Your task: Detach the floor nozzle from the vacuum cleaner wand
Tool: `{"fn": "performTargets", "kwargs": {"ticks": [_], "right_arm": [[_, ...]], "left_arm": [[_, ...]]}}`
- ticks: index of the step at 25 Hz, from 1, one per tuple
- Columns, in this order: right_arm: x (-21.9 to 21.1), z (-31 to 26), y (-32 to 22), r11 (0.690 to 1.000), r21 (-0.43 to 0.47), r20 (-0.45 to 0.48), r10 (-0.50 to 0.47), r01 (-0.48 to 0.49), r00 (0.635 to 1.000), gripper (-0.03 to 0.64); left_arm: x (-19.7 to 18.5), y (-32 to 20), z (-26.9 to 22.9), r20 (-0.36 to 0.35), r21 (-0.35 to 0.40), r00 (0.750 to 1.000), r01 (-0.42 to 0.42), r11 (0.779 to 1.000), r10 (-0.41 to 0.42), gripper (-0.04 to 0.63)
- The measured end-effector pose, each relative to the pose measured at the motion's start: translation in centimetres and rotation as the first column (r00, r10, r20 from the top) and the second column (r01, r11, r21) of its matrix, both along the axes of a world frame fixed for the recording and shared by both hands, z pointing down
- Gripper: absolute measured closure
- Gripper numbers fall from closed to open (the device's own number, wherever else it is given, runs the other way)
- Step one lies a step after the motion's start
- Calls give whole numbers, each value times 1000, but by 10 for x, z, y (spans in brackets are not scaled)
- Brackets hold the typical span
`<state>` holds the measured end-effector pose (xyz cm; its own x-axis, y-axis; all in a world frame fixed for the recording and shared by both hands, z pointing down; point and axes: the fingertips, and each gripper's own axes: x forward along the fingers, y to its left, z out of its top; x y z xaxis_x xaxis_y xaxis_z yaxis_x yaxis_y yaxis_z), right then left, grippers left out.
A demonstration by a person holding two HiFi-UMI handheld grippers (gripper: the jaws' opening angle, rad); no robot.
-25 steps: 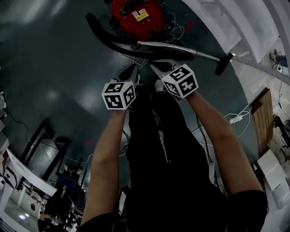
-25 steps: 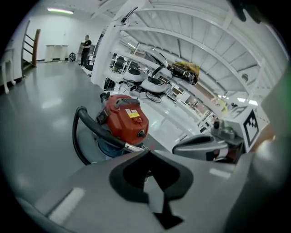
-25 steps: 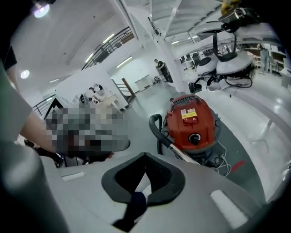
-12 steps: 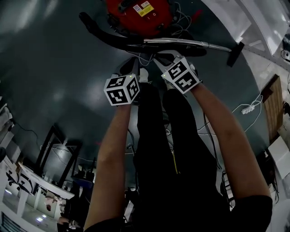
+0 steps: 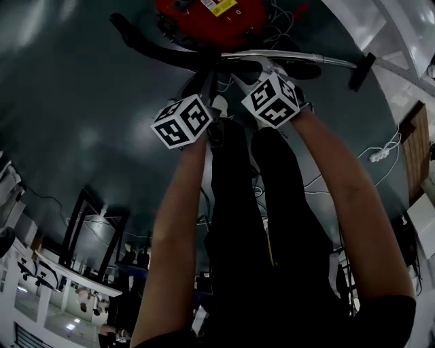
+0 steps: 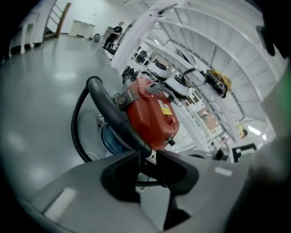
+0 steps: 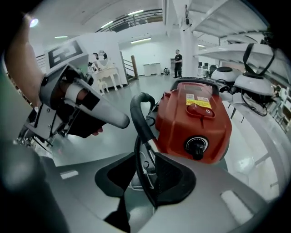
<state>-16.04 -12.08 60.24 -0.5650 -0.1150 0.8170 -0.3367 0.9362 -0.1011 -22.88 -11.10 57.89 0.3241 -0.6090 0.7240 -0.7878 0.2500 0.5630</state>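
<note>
A red vacuum cleaner (image 5: 204,13) stands on the floor ahead. Its black hose (image 5: 146,42) joins a metal wand (image 5: 299,58), which runs right to the black floor nozzle (image 5: 361,71). Both grippers reach down to where hose and wand meet. The left gripper (image 5: 207,80) has its jaws opening. In the left gripper view the hose (image 6: 113,113) ends at the gap between the left gripper's (image 6: 148,159) black pads. The right gripper's (image 7: 145,168) jaws are opening too. A thin black hose loop (image 7: 137,136) passes through the gap along one pad. Neither pair of pads visibly presses on anything.
The person's dark legs (image 5: 245,224) fill the middle of the head view. A white power strip and cable (image 5: 378,155) lie on the floor to the right. Black stands (image 5: 81,224) are at the lower left. White racks with equipment (image 6: 191,77) rise behind the cleaner.
Both grippers have sunk toward the junction of hose and wand and now sit right over it. Their marker cubes have rolled.
</note>
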Motion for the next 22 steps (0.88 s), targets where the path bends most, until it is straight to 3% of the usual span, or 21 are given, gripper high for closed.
{"fn": "performTargets", "kwargs": {"ticks": [4, 9, 18, 22], "right_arm": [[-6, 8, -9, 996, 78, -32, -30, 33, 999, 469], [-9, 22, -13, 991, 97, -81, -81, 89, 993, 443], [-8, 37, -19, 980, 121, -131, -141, 157, 981, 425], [-9, 42, -18, 971, 140, -161, -171, 194, 972, 411]], "left_arm": [[-8, -9, 6, -62, -17, 992, 111, 994, -112, 445], [-17, -13, 15, -75, -57, 976, 198, 979, -202, 414], [-22, -24, 29, -30, -71, 972, 233, 970, -235, 371], [-24, -29, 33, -41, -78, 965, 255, 964, -259, 360]]}}
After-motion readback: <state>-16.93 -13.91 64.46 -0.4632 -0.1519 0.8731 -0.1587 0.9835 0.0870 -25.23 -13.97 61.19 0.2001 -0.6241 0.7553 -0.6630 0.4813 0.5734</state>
